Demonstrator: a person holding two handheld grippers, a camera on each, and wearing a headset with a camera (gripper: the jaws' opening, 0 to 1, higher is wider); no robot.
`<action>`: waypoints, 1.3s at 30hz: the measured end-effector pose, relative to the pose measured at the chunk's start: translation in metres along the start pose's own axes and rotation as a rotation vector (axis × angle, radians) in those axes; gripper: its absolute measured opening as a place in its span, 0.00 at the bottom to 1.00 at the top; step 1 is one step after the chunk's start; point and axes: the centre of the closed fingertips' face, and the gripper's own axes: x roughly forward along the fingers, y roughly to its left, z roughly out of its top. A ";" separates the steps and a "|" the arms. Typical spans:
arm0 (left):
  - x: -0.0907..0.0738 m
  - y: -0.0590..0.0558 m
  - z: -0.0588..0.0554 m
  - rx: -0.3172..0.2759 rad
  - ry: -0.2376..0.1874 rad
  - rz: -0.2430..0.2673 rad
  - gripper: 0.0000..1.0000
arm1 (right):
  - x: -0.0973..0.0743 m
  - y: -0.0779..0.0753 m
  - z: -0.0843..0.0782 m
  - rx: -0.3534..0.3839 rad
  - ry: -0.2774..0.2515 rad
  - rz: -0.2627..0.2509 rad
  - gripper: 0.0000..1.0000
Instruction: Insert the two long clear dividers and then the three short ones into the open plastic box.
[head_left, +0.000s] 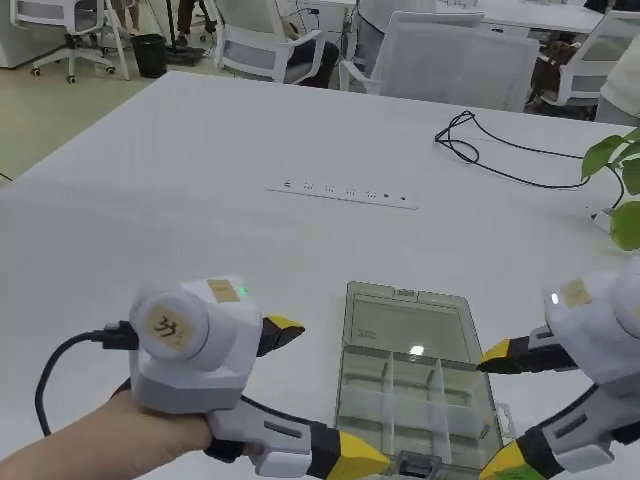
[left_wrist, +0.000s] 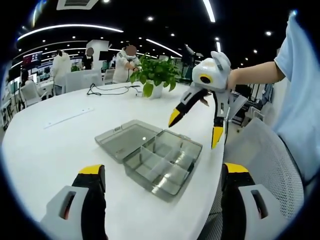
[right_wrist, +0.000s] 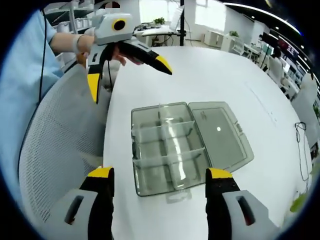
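Hanging wide open and holding nothing, the left gripper (head_left: 318, 395) sits just to the left of the box (head_left: 342, 400), and its upper jaw tip points toward the box's near corner. My guess is that it waits there because it has nothing more to carry. The box lies on the white table (head_left: 200, 200) between the two pairs of jaws, with its lid (head_left: 405, 325) folded flat on the far side so the tray can be reached from above. Clear dividers (right_wrist: 165, 131) stand upright in the tray and split it into compartments, so the task looks finished or nearly so. I cannot count the dividers for certain. The right gripper (head_left: 503, 407) is just past the box's right edge, with its jaws also spread wide and empty.

The right gripper view looks almost straight down between its jaws, so the crossing walls show plainly. In the head view they are only faint lines under glare. The left gripper view catches the right gripper from the side, above the tray, with nothing between its tips.
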 end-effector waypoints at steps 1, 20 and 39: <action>0.000 0.000 0.000 0.002 0.000 0.002 1.00 | -0.002 0.000 -0.001 0.019 -0.014 -0.011 0.82; -0.030 0.001 -0.005 -0.022 0.007 0.062 1.00 | -0.061 0.001 -0.023 0.381 -0.381 -0.358 1.00; -0.037 0.013 -0.005 0.002 -0.002 0.115 1.00 | -0.083 0.016 -0.051 0.434 -0.396 -0.433 1.00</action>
